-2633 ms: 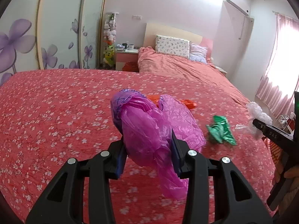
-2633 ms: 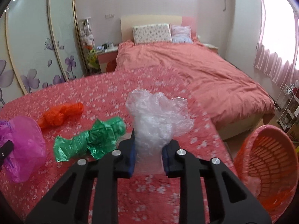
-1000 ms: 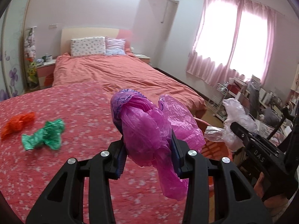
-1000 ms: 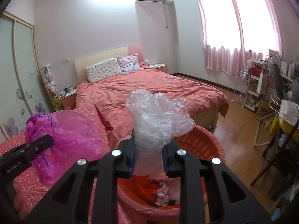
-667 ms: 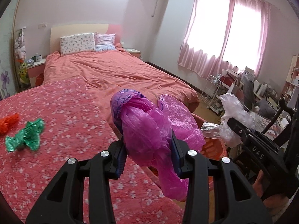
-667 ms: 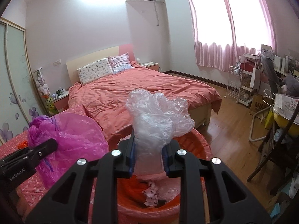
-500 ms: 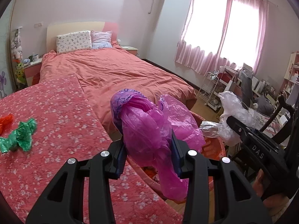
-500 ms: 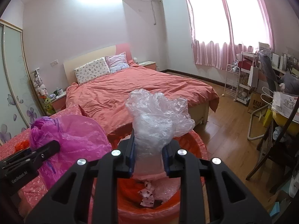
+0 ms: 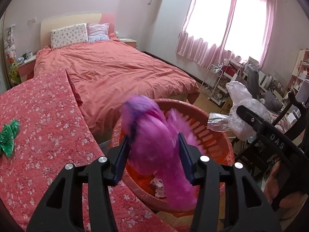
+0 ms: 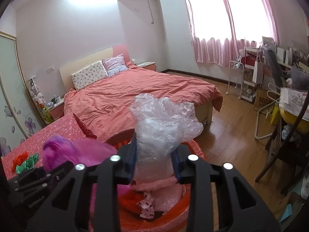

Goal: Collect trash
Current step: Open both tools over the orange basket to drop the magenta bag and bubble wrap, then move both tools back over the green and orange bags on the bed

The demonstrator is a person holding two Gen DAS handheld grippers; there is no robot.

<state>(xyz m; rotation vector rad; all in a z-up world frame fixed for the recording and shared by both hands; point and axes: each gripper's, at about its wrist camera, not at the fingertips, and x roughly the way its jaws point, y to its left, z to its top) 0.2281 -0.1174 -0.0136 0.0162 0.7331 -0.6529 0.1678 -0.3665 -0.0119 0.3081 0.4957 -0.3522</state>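
My left gripper [image 9: 153, 154] hangs over the orange basket [image 9: 214, 135]. Its jaws stand wider than before, and the magenta plastic bag [image 9: 156, 141] between them is motion-blurred, dropping toward the basket. My right gripper [image 10: 154, 159] is shut on a clear crumpled plastic bag [image 10: 162, 119] and holds it above the same basket [image 10: 195, 145]. The magenta bag [image 10: 77, 152] shows at the left in the right wrist view. A green bag [image 9: 7, 137] lies on the floral cover; it also shows in the right wrist view [image 10: 26, 163], next to an orange bag [image 10: 20, 158].
Paper scraps [image 10: 145, 206] and pink wrap lie inside the basket. The floral-covered surface [image 9: 48, 135] is to the left, and a bed [image 9: 115, 71] is behind it. A wire rack [image 10: 241, 81] and a cluttered desk and chair [image 10: 285, 116] stand at the right on a wooden floor.
Both grippers swung right from the floral cover to above the orange basket. The left jaws have just spread, and the magenta bag is slipping down between them.
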